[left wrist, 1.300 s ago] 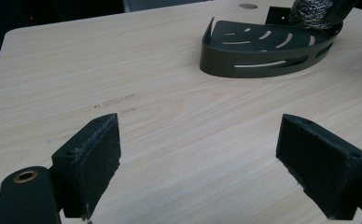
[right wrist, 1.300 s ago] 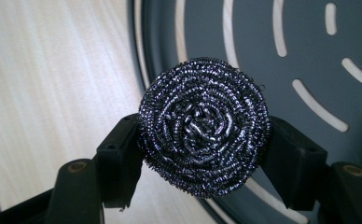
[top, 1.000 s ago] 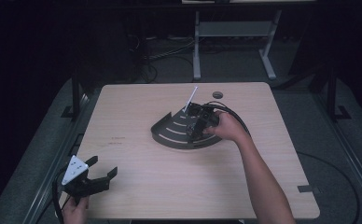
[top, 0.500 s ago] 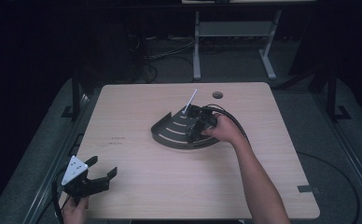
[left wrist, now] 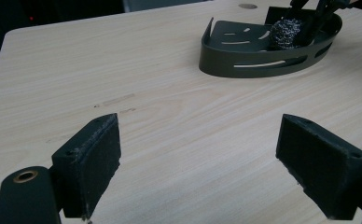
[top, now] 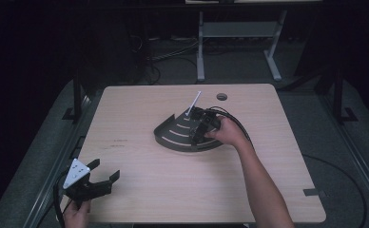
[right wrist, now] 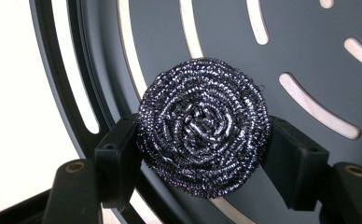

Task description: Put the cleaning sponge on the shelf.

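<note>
Both right gripper (right wrist: pixel 202 161) jaws closed on scourer (right wrist: pixel 203 126), low inside rack (top: pixel 173 135) by its curved wall; left gripper (left wrist: pixel 212 158) wide open, empty, well apart.

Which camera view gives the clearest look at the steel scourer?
The right gripper view: the steel scourer sits close up between the right hand-held gripper jaws, over the slotted rack. The left gripper view shows it far off inside the rack. In the high view the hand-held gripper hides it.
</note>
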Tool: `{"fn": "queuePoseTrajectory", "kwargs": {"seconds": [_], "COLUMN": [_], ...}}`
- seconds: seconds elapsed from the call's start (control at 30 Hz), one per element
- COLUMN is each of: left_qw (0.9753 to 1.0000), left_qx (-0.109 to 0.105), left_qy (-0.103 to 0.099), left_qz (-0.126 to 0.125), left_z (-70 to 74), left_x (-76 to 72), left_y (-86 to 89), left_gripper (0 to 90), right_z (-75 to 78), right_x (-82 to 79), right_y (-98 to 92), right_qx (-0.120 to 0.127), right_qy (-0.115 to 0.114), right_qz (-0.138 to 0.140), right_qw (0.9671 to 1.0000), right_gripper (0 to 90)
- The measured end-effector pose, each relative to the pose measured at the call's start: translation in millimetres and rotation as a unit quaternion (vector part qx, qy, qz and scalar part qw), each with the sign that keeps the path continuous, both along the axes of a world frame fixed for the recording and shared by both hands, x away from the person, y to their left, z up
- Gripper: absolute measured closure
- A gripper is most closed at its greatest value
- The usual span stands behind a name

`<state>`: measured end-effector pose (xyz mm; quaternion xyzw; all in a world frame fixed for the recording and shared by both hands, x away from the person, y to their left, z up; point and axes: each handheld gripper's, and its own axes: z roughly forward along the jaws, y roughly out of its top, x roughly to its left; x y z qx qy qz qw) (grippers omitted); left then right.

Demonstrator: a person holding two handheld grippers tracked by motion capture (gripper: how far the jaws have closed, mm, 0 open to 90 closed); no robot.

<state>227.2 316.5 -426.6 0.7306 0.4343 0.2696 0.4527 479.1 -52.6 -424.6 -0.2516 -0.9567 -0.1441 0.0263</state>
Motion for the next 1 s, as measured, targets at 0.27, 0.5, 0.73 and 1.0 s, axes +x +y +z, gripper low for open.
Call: {"fn": "queuePoseTrajectory", "kwargs": {"seconds": [0.27,0.5,0.73,1.0], "left_qw": [1.0000,1.0000,1.0000,1.0000], "left_qx": [-0.001,0.001,0.000,0.001], "left_qy": [0.001,0.003,0.004,0.003], "left_qz": [0.003,0.004,0.004,0.005], "left_z": [-0.2,-0.6,-1.3,-1.3], "left_x": [0.2,0.8,1.7,1.7], "left_y": [0.3,2.1,2.1,2.3], "left_gripper": [13.2,13.3,13.3,13.3], "right_z": [-0.5,-3.8,-4.8,-3.9], "right_x": [1.5,1.7,3.8,3.1], "right_y": [0.2,1.7,1.4,1.3], "right_qx": [0.001,-0.006,-0.001,-0.003], "right_qy": [0.000,0.003,0.004,0.001], "right_qz": [-0.002,-0.001,-0.005,-0.006], "right_qw": [1.0000,1.0000,1.0000,1.0000], "right_gripper": [32.1,31.8,31.1,28.3]}}
